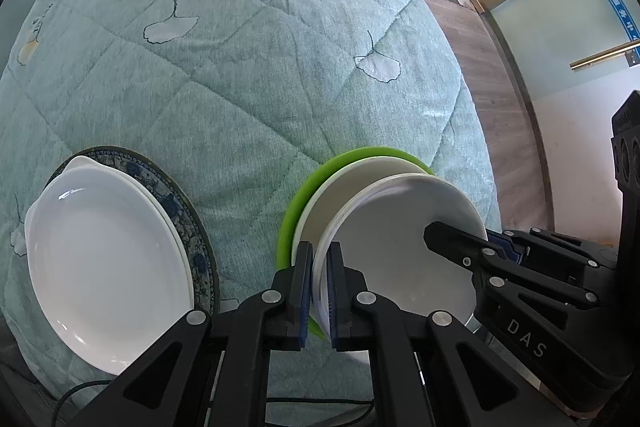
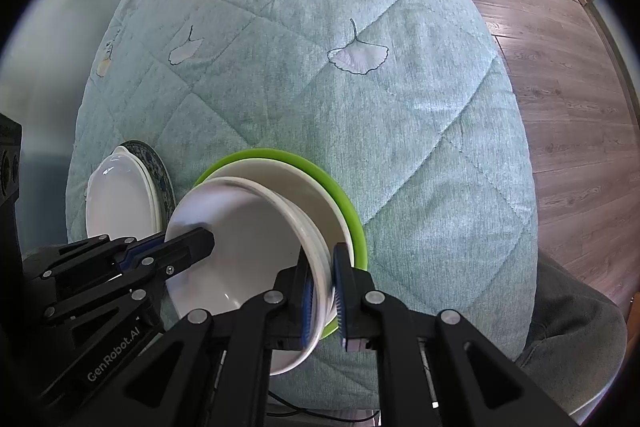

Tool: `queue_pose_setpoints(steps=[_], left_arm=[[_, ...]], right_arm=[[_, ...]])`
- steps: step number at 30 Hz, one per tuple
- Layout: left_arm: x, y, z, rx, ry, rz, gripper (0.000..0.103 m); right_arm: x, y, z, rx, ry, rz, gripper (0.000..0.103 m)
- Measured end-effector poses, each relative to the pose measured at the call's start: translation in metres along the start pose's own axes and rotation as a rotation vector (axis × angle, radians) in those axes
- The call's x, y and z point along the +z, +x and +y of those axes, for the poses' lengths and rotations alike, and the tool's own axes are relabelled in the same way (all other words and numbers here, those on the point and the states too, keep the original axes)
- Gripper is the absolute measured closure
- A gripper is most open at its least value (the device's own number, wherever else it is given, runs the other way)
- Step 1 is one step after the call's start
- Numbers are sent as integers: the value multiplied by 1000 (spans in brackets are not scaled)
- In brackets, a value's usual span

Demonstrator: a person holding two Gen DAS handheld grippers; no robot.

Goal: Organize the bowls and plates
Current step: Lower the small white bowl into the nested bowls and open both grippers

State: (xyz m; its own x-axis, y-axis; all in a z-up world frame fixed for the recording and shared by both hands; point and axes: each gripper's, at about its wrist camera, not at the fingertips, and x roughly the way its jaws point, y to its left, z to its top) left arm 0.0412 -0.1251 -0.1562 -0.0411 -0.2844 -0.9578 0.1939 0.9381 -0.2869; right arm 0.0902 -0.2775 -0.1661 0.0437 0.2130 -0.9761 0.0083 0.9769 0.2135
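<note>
Left wrist view: left gripper (image 1: 319, 291) clamped nearly shut on the near-left rim of the white bowl (image 1: 400, 251), blue pads (image 1: 334, 291) pinching the thin wall from both sides. Bowl sitting at about 5 o'clock in the frame, nested in a second white bowl (image 1: 360, 179) over a green plate (image 1: 292, 223). Right gripper (image 1: 480, 247) reaching in from 3 o'clock, one finger inside the same bowl's far rim. At 8 o'clock, well apart, a white oval dish (image 1: 104, 259) stacked on a blue patterned plate (image 1: 188, 223). All of it resting on a quilted teal cloth (image 1: 240, 67).

Right wrist view: right gripper (image 2: 324, 297) likewise pinched almost closed on the white bowl's (image 2: 248, 247) rim at 6 o'clock, pads on either face of the wall. Left gripper (image 2: 188, 243) entering from 9 o'clock. Green plate (image 2: 352, 219) peeking out at 3 o'clock of the stack; oval dish (image 2: 120, 207) at 9 o'clock.

Handling, as a judgement: glazed ware, stiff, probably fairly heavy, slippery and breakable. Best held at opposite rim points, as now, pads well over the lip. Probably wise to lift level and slowly, lest the nested bowl below stick and drag, or the rim slide out of a thin pinch
</note>
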Motion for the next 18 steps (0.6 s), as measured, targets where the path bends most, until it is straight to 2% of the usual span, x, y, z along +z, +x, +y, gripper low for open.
queue_pose_setpoints(steps=[14, 18], left_arm=[[1, -2, 4, -19, -2, -2, 97], [-1, -5, 0, -7, 14, -2, 97]], right_arm=[[1, 2, 5, -16, -16, -15, 92], [-1, 2, 3, 7, -7, -21, 87]])
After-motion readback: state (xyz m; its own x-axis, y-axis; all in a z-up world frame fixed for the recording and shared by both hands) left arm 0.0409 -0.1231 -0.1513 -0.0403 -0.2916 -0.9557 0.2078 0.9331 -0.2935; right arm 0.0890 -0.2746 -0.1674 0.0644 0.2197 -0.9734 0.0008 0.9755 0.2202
